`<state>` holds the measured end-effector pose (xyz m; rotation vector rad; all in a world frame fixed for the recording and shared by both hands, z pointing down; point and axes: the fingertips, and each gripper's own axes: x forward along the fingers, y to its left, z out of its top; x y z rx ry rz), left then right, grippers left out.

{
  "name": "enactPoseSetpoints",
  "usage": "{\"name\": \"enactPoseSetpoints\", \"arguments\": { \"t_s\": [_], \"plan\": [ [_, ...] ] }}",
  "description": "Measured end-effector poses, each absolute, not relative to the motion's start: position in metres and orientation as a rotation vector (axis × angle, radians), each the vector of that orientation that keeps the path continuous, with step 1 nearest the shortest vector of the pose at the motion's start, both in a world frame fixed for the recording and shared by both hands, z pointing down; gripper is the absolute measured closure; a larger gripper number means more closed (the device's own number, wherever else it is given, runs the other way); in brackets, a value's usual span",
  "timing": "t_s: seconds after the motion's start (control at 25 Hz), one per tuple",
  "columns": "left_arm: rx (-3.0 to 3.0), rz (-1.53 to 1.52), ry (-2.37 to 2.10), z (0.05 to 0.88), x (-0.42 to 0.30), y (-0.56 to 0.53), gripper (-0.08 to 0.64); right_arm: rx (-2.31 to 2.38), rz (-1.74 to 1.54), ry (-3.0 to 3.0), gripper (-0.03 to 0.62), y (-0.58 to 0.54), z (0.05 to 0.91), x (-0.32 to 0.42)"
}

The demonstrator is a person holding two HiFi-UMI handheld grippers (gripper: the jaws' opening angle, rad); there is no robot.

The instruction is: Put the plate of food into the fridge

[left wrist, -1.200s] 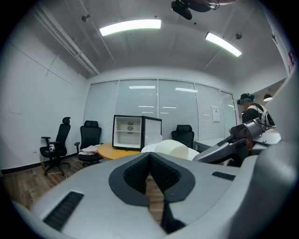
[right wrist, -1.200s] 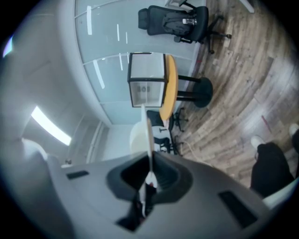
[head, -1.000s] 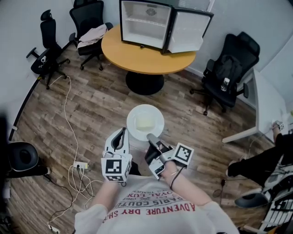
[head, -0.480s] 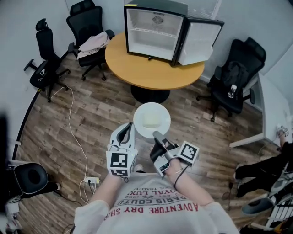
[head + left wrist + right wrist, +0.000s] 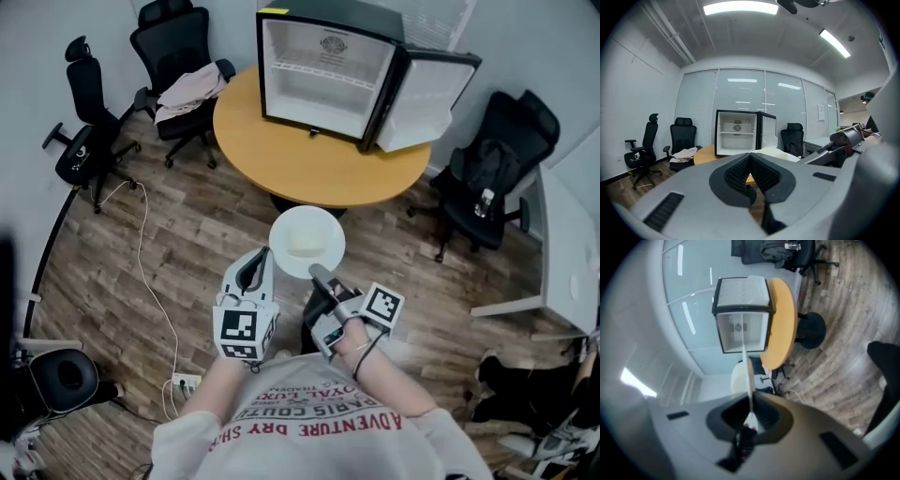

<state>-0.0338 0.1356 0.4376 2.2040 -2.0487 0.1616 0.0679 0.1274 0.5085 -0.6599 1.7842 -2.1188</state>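
Observation:
A white plate (image 5: 307, 225) with a pale block of food (image 5: 305, 246) is held level over the wood floor, just short of the round wooden table (image 5: 309, 159). My right gripper (image 5: 315, 272) is shut on its near rim; in the right gripper view the plate (image 5: 749, 376) runs edge-on between the jaws of that gripper (image 5: 751, 401). My left gripper (image 5: 262, 255) hangs beside the plate's left edge, shut and empty; its pads (image 5: 761, 171) meet. The small fridge (image 5: 323, 75) stands on the table with its door (image 5: 427, 89) swung open to the right, shelves bare.
Black office chairs ring the table: one with a cloth (image 5: 187, 86), one at far left (image 5: 82, 141), one at the right (image 5: 492, 173). A white desk (image 5: 562, 272) stands at the right. A cable and power strip (image 5: 186, 382) lie on the floor.
Both grippers and the plate have moved forward toward the table. The table and open fridge now sit closer and larger in the head view. The grip on the plate is unchanged.

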Motion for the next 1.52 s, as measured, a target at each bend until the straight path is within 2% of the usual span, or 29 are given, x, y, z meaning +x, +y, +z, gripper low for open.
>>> {"name": "enactPoseSetpoints", "arguments": {
  "t_s": [0.84,1.52],
  "plan": [
    [2.172,0.159,-2.113,0.432,-0.062,-0.103,0.534,-0.617,-2.128,1.829,0.554,-0.123,0.500,0.041],
    [2.509,0.202,-1.762,0.422,-0.160,-0.281,0.534,-0.837,-1.908,1.586,0.554,-0.271,0.493,-0.054]
  ]
}}
